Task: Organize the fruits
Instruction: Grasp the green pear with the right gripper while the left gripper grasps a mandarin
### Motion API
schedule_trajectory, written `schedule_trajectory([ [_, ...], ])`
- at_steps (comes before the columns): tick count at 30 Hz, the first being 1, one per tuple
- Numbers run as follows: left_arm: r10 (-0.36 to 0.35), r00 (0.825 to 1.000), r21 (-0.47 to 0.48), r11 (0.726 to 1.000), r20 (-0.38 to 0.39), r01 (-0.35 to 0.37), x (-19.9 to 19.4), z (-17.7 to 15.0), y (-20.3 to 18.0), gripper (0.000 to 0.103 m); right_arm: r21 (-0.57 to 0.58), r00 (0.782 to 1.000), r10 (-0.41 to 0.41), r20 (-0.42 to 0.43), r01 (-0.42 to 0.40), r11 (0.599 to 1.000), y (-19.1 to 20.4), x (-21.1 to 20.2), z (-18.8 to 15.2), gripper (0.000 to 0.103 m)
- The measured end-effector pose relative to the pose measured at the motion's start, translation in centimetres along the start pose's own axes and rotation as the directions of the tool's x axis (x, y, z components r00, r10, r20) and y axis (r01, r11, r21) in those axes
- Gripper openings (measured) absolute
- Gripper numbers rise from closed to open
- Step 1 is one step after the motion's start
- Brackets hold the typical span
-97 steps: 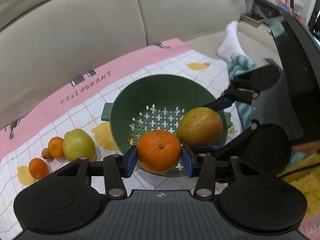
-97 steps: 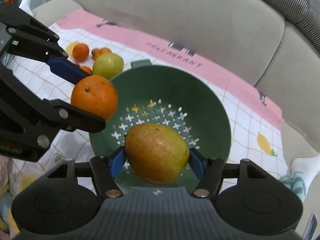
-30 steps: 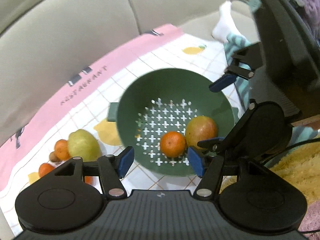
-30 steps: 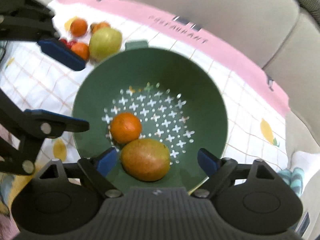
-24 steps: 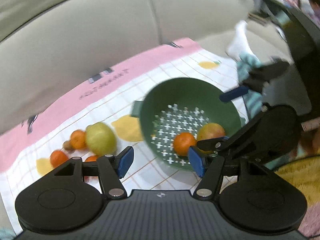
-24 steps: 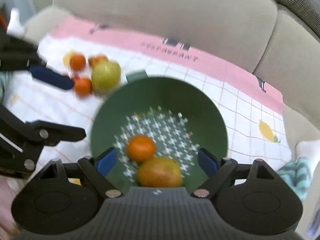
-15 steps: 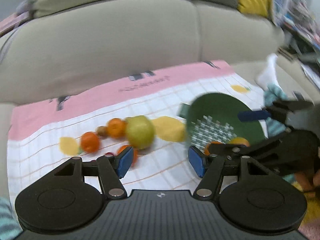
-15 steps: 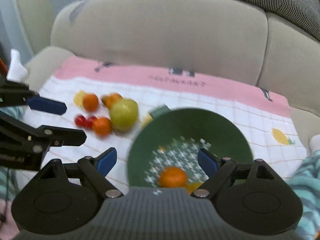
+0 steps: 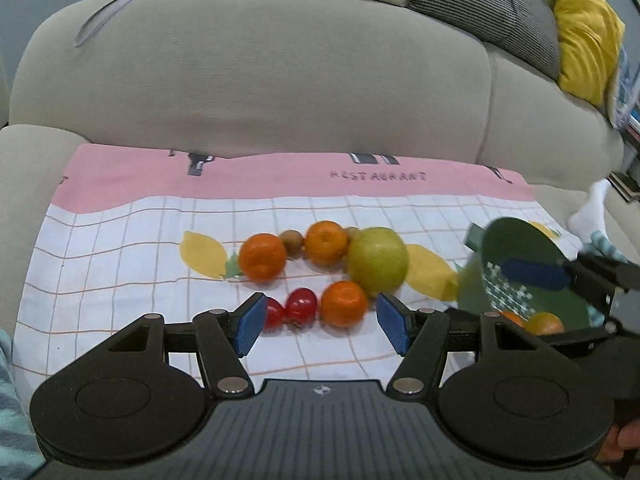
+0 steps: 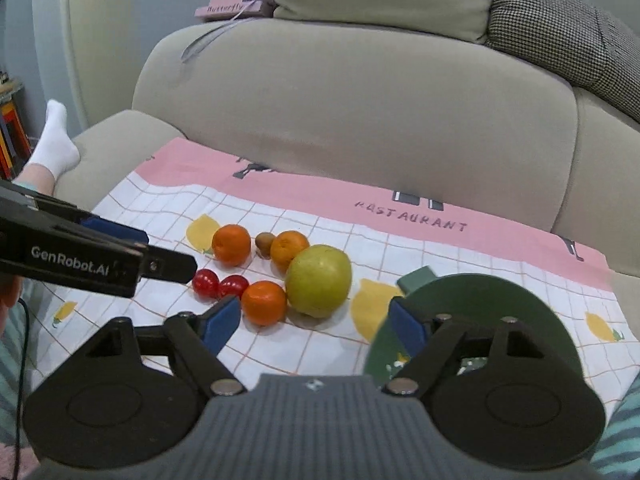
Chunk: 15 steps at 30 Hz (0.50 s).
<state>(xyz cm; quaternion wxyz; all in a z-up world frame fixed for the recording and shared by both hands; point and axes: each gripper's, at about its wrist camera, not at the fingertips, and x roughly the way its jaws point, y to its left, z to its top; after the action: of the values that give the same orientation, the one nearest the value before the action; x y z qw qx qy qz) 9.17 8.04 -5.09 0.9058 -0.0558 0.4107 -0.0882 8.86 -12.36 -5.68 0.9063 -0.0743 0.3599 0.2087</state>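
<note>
Fruits lie in a loose cluster on a checked cloth (image 9: 120, 272) spread over a sofa seat (image 9: 248, 92): three oranges, the nearest one (image 9: 344, 304) at the front, a large green apple (image 9: 378, 262), two red cherry tomatoes (image 9: 302, 305) and a small brown kiwi (image 9: 291, 238).

Left gripper (image 9: 322, 322) points obliquely down at the cluster, jaws open and empty; the front orange and the tomatoes show through the gap but sit on the cloth beyond the pads. Right gripper (image 10: 316, 324) also points obliquely down, jaws open with nothing between them, having just been closing partway.

From the left wrist camera, the right gripper's blue pad (image 9: 534, 274) crosses the frame at 3 o'clock, in front of the green colander (image 9: 516, 240). From the right wrist camera, the left gripper's body enters at 9 o'clock, its tip just beside the tomatoes (image 10: 218, 284).

Only the left wrist camera shows the colander's contents: an orange (image 9: 510, 317) and a yellow-red fruit, probably a mango (image 9: 546, 323), touching on the perforated base. In the right wrist camera the colander (image 10: 488, 308) sits at 4 o'clock of the apple (image 10: 319, 280), its interior mostly hidden behind the gripper. That camera alone shows a socked foot (image 10: 54, 142) on the sofa arm at 10 o'clock.
</note>
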Motion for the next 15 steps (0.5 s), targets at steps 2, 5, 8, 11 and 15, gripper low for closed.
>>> schedule_trajectory([
  [2,0.016,1.0,-0.017,1.0,0.011,-0.016,0.5,0.0,0.5,0.074,-0.002,1.0,-0.006,-0.011,0.006,1.0,0.4,0.9,-0.2,0.069],
  [5,0.039,0.999,-0.033,0.999,0.02,-0.038,1.5,0.1,1.1,0.074,-0.002,1.0,-0.016,-0.021,0.016,1.0,0.8,2.3,-0.2,0.067],
  [8,0.061,0.998,-0.031,0.998,0.012,-0.061,2.7,0.6,1.4,0.074,-0.004,1.0,-0.024,-0.02,0.024,1.0,1.2,3.4,0.1,0.065],
  [11,0.078,0.997,-0.008,0.997,-0.001,-0.078,4.0,1.1,1.7,0.074,-0.007,0.999,-0.039,-0.021,0.039,0.999,1.6,4.7,0.7,0.065],
  [15,0.077,0.997,-0.016,0.997,-0.017,-0.078,5.9,1.7,2.3,0.073,-0.022,0.995,-0.088,-0.043,0.087,0.996,2.3,6.9,1.6,0.062],
])
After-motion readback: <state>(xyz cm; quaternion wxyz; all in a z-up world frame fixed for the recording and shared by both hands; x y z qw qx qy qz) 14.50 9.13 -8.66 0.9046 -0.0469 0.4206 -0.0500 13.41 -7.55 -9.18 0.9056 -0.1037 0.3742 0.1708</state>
